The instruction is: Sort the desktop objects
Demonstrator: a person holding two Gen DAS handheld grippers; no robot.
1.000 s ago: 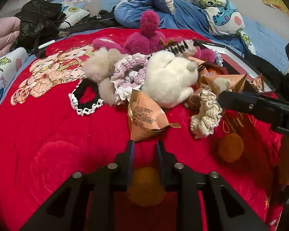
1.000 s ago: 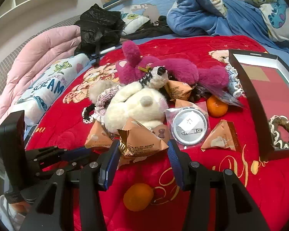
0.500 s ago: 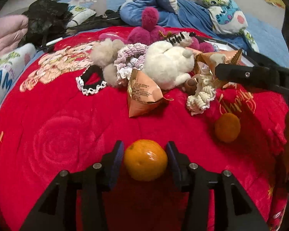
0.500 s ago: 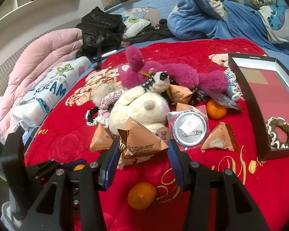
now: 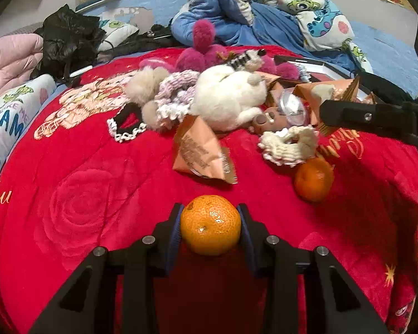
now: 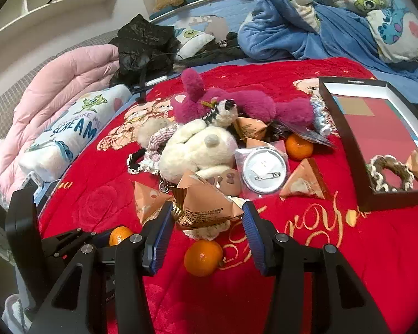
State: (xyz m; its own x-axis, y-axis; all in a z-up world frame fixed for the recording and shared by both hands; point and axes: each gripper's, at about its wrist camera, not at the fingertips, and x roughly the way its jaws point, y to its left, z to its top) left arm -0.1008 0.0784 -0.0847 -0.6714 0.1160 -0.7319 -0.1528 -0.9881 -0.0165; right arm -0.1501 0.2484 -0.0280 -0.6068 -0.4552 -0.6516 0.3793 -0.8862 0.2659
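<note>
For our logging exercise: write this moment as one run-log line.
left tool: closing on mandarin | right tool: shut on snack packet | box: scrunchie, one packet inside

so it's a bedroom: red plush blanket [image 6: 348, 264] with roses over the bed, pink quilt [image 6: 55, 83] folded at the left edge, rumpled blue cartoon bedding [image 6: 306, 22] behind, white shelf [image 6: 55, 8] on a pale wall [image 6: 131, 2]

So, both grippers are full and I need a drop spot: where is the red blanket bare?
Bare: the rose-embossed stretch of red blanket left of the tangerine in the left gripper, and the gold-lettered patch below the black tray. Crowded: around the cream plush toy.
</note>
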